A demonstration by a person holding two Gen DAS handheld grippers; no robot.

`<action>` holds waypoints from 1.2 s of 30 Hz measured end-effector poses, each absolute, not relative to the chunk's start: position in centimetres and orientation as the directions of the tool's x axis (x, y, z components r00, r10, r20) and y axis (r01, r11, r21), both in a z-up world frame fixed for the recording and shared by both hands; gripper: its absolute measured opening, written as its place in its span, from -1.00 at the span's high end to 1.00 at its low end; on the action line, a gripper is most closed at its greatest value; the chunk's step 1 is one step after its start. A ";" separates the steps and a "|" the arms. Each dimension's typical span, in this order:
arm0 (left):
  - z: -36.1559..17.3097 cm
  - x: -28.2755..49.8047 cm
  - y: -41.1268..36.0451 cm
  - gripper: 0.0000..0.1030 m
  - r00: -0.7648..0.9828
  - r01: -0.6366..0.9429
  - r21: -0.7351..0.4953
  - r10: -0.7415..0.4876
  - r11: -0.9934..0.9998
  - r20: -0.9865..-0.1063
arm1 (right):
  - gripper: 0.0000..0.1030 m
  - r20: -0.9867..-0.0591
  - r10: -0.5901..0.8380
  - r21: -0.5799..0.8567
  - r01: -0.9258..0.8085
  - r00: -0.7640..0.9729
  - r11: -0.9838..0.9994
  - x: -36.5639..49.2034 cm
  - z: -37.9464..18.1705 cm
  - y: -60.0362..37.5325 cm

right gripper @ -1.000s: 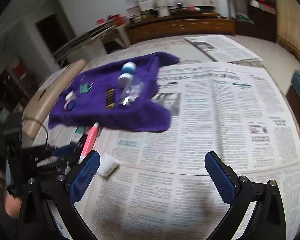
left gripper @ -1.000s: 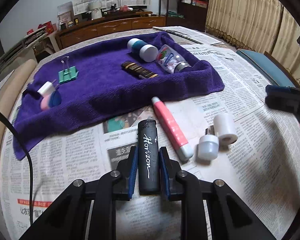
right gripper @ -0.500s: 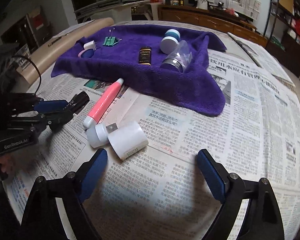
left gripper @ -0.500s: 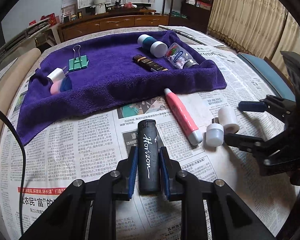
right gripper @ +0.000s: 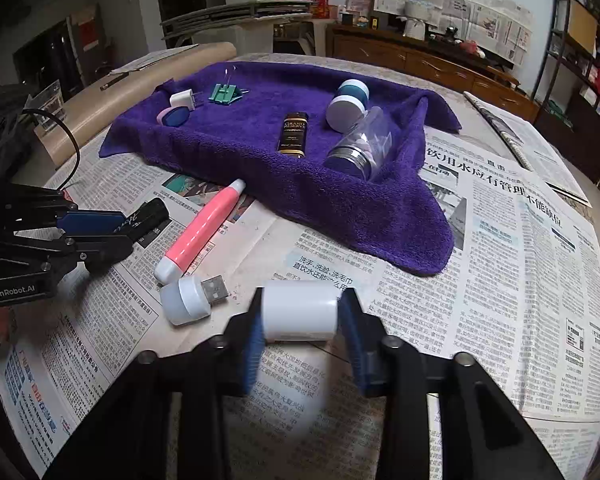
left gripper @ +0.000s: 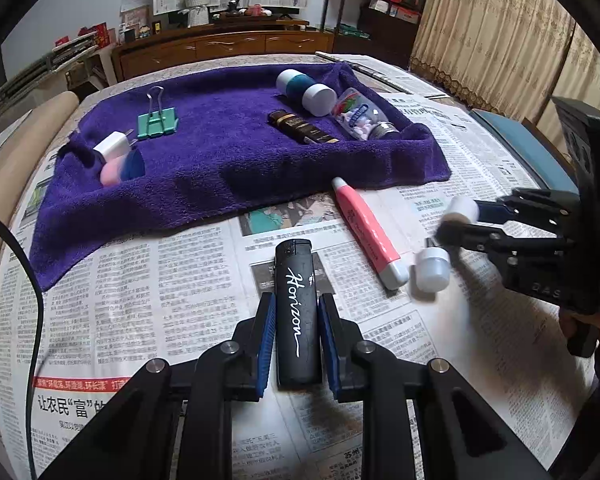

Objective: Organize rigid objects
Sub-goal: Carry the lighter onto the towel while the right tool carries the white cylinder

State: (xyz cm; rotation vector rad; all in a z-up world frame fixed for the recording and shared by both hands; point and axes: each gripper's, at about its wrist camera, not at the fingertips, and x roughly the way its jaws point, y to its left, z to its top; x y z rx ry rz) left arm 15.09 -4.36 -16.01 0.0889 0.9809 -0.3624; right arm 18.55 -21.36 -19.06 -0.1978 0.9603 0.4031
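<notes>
clear: newspaper right of purple towel | blocked: pink tube, USB light between tools

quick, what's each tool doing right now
left tool: shut on the black lighter.
right tool: jaws just closed, shut on the white cylinder.

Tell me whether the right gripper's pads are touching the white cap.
Touching. In the right wrist view the right gripper, whose jaws have just been closing, has both blue pads pressed against the sides of the white cap, no gap visible.

Black linkage grippers, blue-padded fingers, silver screws, "GenRobot.AI" lettering.
</notes>
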 end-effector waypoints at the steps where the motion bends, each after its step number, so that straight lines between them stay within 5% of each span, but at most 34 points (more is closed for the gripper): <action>1: -16.0 15.1 -4.3 0.59 0.505 0.335 -0.086 -0.256 0.938 -0.824 | 0.40 -0.826 0.250 0.027 -0.407 0.506 0.913 18.6 -19.1 -21.5; 36: -8.7 23.2 0.9 0.59 0.586 0.284 -0.125 -0.275 0.951 -0.762 | 0.40 -0.759 0.353 0.193 -0.330 0.547 0.924 25.2 -11.9 -21.0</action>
